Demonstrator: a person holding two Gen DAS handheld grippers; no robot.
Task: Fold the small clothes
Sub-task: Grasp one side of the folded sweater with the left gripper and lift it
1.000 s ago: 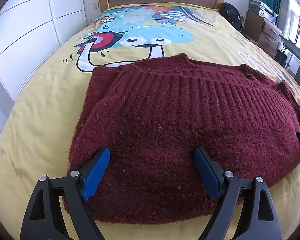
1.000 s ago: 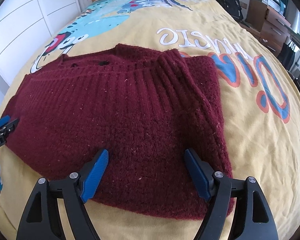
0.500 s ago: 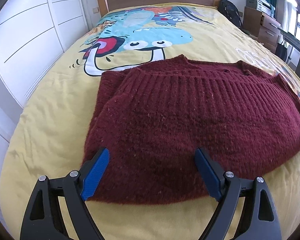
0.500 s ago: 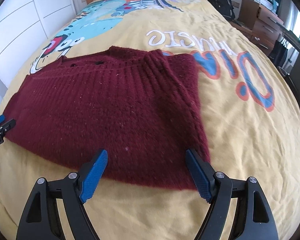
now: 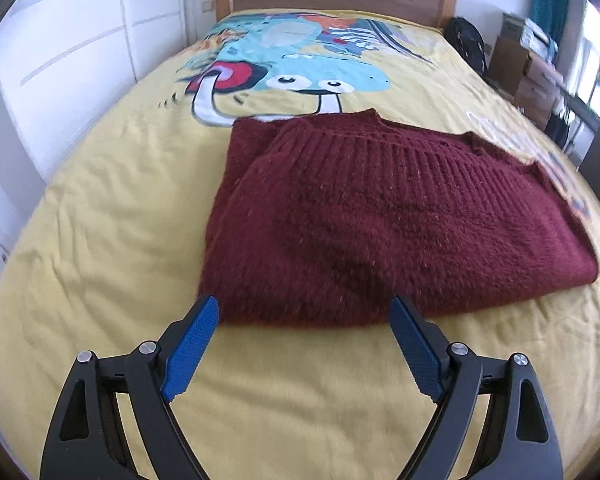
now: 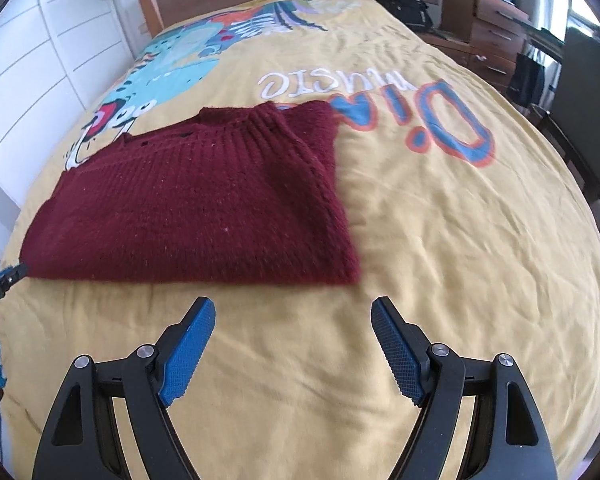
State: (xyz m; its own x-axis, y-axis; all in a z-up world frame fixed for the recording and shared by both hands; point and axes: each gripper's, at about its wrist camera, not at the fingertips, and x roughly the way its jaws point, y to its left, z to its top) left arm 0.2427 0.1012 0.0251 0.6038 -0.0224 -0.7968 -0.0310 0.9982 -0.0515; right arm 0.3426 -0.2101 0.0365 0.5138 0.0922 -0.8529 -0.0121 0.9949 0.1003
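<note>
Both grippers look the same: the left gripper [image 5: 304, 312] and right gripper [image 6: 292, 314] have black plastic arms with cutouts, silver screws, and textured blue pads [image 6: 188, 356] on the fingers.

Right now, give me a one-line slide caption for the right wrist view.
Open right gripper hovers over the yellow bedspread just short of a folded maroon knit sweater.
</note>
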